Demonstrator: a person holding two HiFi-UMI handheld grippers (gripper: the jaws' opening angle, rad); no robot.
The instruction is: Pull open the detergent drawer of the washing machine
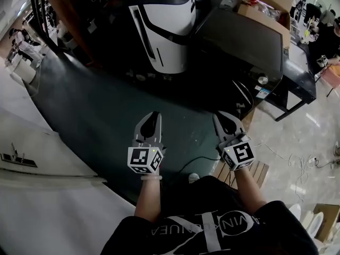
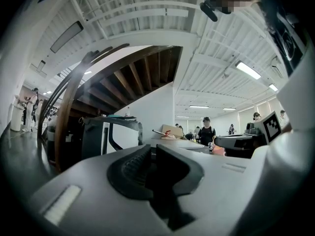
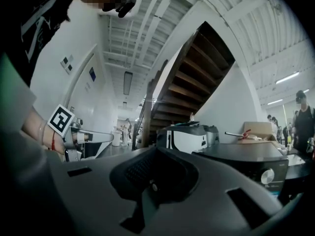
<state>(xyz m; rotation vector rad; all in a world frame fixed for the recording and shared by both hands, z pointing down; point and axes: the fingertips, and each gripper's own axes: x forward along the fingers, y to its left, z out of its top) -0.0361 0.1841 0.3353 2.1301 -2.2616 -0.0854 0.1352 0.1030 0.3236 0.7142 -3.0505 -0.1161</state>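
Observation:
The washing machine (image 1: 239, 49) is a dark box with a round knob (image 1: 263, 80) at the upper right of the head view, well beyond both grippers. In the right gripper view the washing machine (image 3: 246, 159) stands to the right and its detergent drawer cannot be made out. My left gripper (image 1: 150, 120) and right gripper (image 1: 226, 122) are held side by side, level, over the dark green floor. The left gripper's (image 2: 153, 150) jaws meet with nothing between them. The right gripper (image 3: 156, 152) is likewise shut and empty.
A white and black appliance (image 1: 164, 31) stands straight ahead under a wooden staircase (image 2: 123, 77). A cardboard box (image 1: 265, 4) lies behind the washing machine. A wooden pallet (image 1: 256, 171) is by my right arm, a white cabinet (image 1: 42, 153) at the left. People stand far back.

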